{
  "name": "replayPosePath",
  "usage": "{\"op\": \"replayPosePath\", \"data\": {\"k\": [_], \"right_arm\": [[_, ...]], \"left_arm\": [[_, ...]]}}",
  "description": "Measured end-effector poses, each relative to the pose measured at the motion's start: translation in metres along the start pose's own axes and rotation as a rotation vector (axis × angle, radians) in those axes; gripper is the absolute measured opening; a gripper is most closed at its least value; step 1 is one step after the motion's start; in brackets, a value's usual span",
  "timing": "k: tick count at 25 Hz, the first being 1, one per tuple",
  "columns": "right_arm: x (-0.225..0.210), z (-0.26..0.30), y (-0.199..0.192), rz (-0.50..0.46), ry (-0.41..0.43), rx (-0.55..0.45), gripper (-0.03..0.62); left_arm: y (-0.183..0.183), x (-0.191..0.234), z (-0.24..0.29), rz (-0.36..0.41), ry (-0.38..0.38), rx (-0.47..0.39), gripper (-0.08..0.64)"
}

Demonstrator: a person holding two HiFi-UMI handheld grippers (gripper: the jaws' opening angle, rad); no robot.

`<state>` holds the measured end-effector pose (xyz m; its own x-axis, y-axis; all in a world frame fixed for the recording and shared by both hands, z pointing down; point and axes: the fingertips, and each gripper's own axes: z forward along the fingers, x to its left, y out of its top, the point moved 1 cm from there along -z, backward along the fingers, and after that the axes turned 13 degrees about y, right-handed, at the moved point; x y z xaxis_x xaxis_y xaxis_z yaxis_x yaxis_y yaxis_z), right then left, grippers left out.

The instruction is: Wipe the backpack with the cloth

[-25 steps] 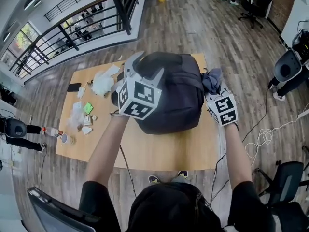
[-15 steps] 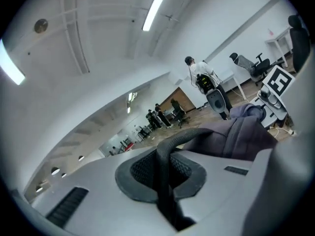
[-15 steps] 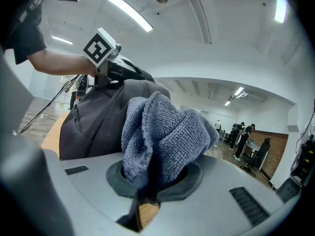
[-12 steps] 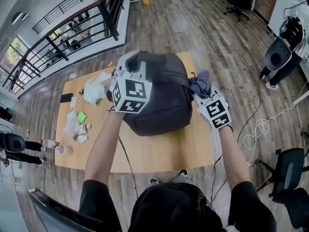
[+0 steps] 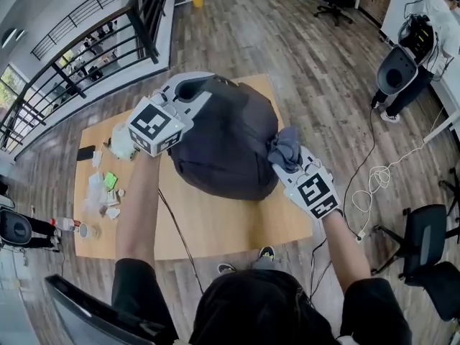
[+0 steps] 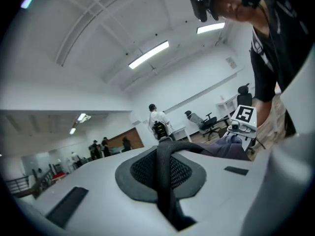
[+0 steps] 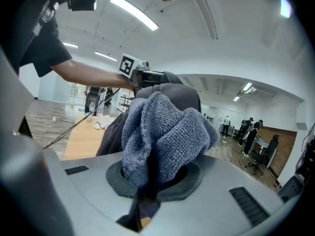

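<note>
Both claws are closed: left claw (image 5: 192, 88) pinches the backpack (image 5: 230, 142) strap (image 6: 165, 173), right claw (image 5: 289, 167) holds the cloth (image 5: 284, 146). I judge wiping comes next: press the cloth on the backpack side.

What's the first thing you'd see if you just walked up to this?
A big dark backpack fills the middle of the wooden table. The right tool pinches a fuzzy grey-blue cloth at its right side, and the left tool grips a strap at its far end.
</note>
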<state>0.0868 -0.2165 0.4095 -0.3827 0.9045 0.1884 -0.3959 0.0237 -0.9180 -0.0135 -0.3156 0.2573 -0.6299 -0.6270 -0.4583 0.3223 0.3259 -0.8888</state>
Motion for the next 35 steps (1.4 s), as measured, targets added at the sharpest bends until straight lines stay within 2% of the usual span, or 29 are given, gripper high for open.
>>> {"op": "replayPosePath", "data": {"k": [2,3,5,7,9,10,13,15,17,19,22,25,27,29,32,35], "right_arm": [[0.020,-0.006,0.005,0.024,0.026,-0.010,0.046],[0.028,-0.007,0.008,0.041,0.035,-0.018,0.046],[0.035,-0.012,0.009,0.081,0.041,-0.041,0.046],[0.030,-0.025,0.005,0.119,0.011,-0.067,0.046],[0.013,-0.047,0.000,0.146,-0.061,-0.094,0.046],[0.000,-0.058,-0.002,0.154,-0.105,-0.109,0.046],[-0.044,-0.072,-0.004,0.146,-0.209,-0.143,0.046],[-0.072,-0.062,-0.004,0.121,-0.251,-0.155,0.046],[-0.096,-0.041,-0.005,0.098,-0.263,-0.153,0.046],[-0.100,-0.015,-0.005,0.085,-0.181,-0.148,0.046],[-0.078,0.011,0.002,0.112,0.005,-0.181,0.041],[-0.060,0.015,0.009,0.173,0.092,-0.220,0.037],[-0.049,0.015,0.011,0.166,0.098,-0.203,0.035],[-0.038,0.014,0.011,0.173,0.092,-0.185,0.035],[-0.017,0.012,0.013,0.203,0.086,-0.198,0.032],[0.000,0.013,0.016,0.219,0.058,-0.214,0.032]], "left_arm": [[0.003,-0.006,0.007,-0.021,-0.074,0.001,0.023],[0.004,-0.008,0.010,-0.010,-0.080,0.007,0.025],[0.002,-0.010,0.008,0.024,-0.040,0.022,0.025],[0.000,-0.013,-0.001,0.045,0.036,0.044,0.037],[-0.003,-0.016,-0.014,0.044,0.129,0.098,0.082],[-0.007,-0.017,-0.023,0.017,0.190,0.143,0.124],[-0.035,-0.020,-0.063,-0.167,0.444,0.325,0.141],[-0.053,-0.042,-0.090,-0.278,0.587,0.401,0.141],[-0.062,-0.071,-0.109,-0.358,0.703,0.413,0.123],[-0.070,-0.100,-0.116,-0.392,0.777,0.426,0.098],[-0.080,-0.132,-0.105,-0.398,0.781,0.444,0.078],[-0.089,-0.128,-0.095,-0.407,0.819,0.412,0.032],[-0.097,-0.119,-0.094,-0.507,0.827,0.391,0.017],[-0.104,-0.113,-0.092,-0.603,0.802,0.366,0.017],[-0.113,-0.104,-0.087,-0.589,0.755,0.354,0.015],[-0.122,-0.085,-0.077,-0.574,0.658,0.350,0.015]]}}
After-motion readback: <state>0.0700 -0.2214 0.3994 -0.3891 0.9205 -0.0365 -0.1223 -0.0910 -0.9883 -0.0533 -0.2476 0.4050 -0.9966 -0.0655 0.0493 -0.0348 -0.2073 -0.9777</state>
